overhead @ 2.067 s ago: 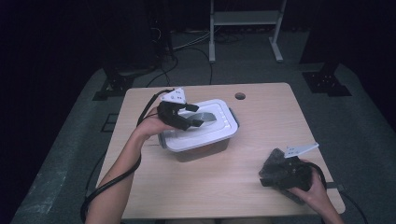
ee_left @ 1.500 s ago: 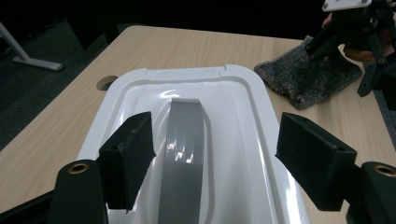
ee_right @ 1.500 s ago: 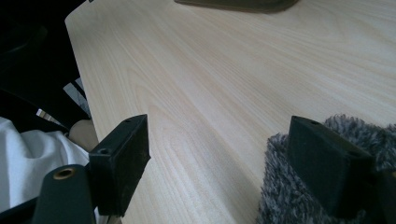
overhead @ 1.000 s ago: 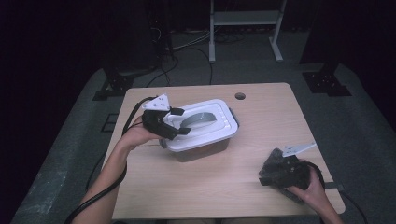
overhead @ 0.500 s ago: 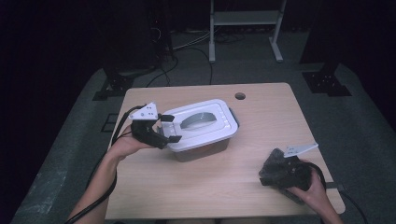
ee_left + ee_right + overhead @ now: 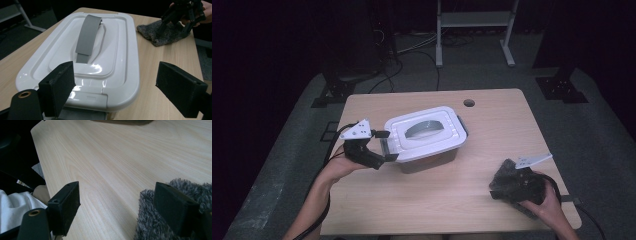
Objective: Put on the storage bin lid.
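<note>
High view: the left tongs (image 6: 384, 146), jaws apart, sit at centre left against the left end of the white lidded box (image 6: 424, 137) on the surface (image 6: 492, 127). Lower right, the right tongs (image 6: 512, 186) rest on a grey cloth (image 6: 504, 180).

Left gripper view: box fills centre.

Right gripper view: jaws apart, cloth at lower right.

No readable text, label, brand, number or sign anywhere. White box lid (image 6: 424, 131), centre of frame: plain, grey handle (image 6: 88, 33) unmarked. Table top (image 6: 492, 125): bare wood grain, nothing printed. Grey fuzzy cloth (image 6: 507, 181), lower right: no tag legible. Grey plates on grippers: holes visible, no lettering made out.
</note>
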`<act>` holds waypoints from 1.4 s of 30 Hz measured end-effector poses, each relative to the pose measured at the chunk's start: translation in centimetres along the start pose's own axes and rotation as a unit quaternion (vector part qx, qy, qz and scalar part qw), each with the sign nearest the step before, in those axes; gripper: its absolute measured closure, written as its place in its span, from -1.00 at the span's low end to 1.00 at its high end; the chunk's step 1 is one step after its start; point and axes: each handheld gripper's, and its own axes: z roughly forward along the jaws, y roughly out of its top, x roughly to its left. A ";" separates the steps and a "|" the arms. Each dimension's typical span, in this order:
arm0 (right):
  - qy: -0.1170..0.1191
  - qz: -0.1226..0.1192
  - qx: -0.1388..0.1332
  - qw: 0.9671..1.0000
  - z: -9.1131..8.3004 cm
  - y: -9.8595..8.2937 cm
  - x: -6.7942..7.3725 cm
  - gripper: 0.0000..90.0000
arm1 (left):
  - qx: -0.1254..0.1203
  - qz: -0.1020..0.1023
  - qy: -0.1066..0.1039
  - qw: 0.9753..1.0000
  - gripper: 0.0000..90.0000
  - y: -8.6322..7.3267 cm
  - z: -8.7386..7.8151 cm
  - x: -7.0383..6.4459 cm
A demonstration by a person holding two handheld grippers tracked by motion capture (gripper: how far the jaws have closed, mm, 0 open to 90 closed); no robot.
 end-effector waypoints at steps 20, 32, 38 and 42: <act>-0.002 0.006 0.001 1.000 -0.1 -0.2 0.0 -0.54 | 0.007 -0.006 0.021 1.000 -0.76 -2.9 -1.8 -1.3; -0.005 0.007 0.006 1.000 0.1 -0.3 -0.2 -0.54 | 0.008 -0.015 0.023 1.000 -0.79 -5.3 -1.9 -2.1; -0.005 0.008 0.008 1.000 0.1 -0.3 -0.1 -0.54 | 0.002 -0.018 0.031 0.999 -0.79 -6.1 -2.2 -2.5; -0.005 0.007 0.007 1.000 0.1 -0.3 -0.1 -0.54 | 0.001 -0.026 0.036 0.999 -0.79 -6.9 -2.6 -2.6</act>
